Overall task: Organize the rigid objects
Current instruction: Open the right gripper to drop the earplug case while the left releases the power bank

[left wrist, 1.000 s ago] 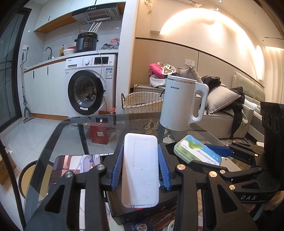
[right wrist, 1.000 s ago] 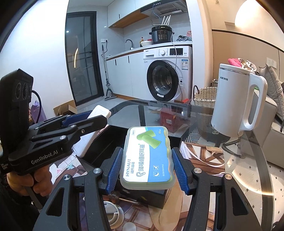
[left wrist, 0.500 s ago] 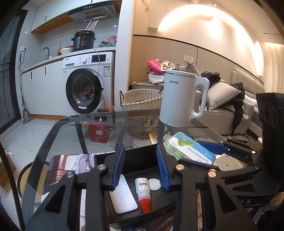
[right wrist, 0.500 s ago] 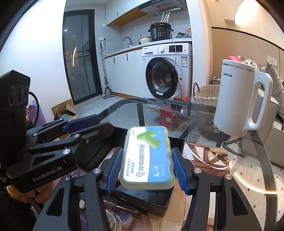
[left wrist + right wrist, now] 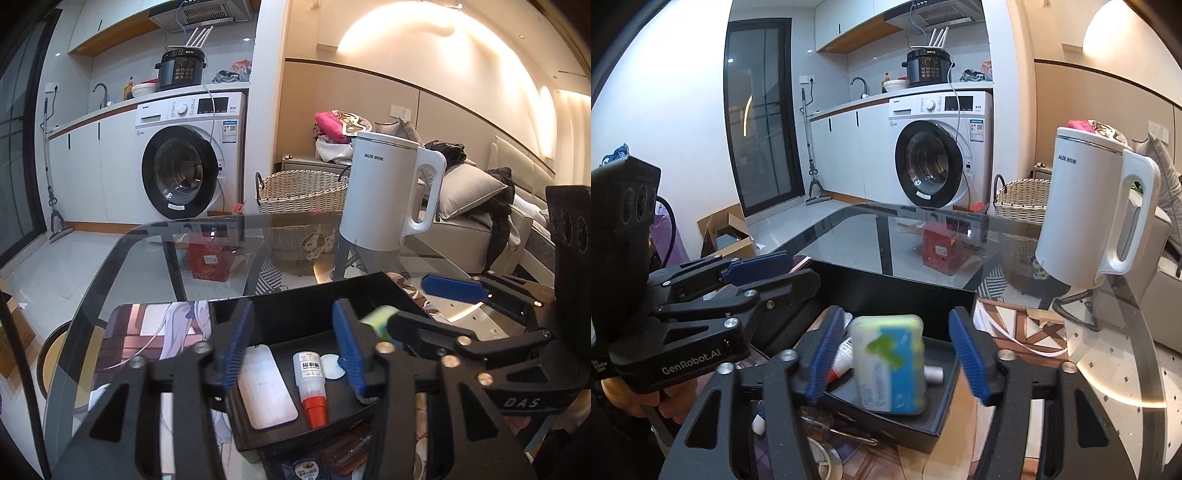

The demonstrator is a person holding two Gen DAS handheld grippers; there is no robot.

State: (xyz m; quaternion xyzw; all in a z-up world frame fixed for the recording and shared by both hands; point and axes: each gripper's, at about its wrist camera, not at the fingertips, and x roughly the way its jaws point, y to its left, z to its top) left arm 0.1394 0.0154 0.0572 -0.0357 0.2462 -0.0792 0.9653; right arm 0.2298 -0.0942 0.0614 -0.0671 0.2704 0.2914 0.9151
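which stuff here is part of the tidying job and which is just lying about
Job: black tray; white flat case; red-capped bottle; blue-green pack, loose between the right gripper fingers.
Lying about: white kettle; wicker basket; washing machine.

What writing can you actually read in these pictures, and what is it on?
"AUX": white kettle.
"GenRobot.AI": left tongs.
"DAS": right tongs.
Too small or blurred: small bottle, falling green-blue box, washing machine, cooker.
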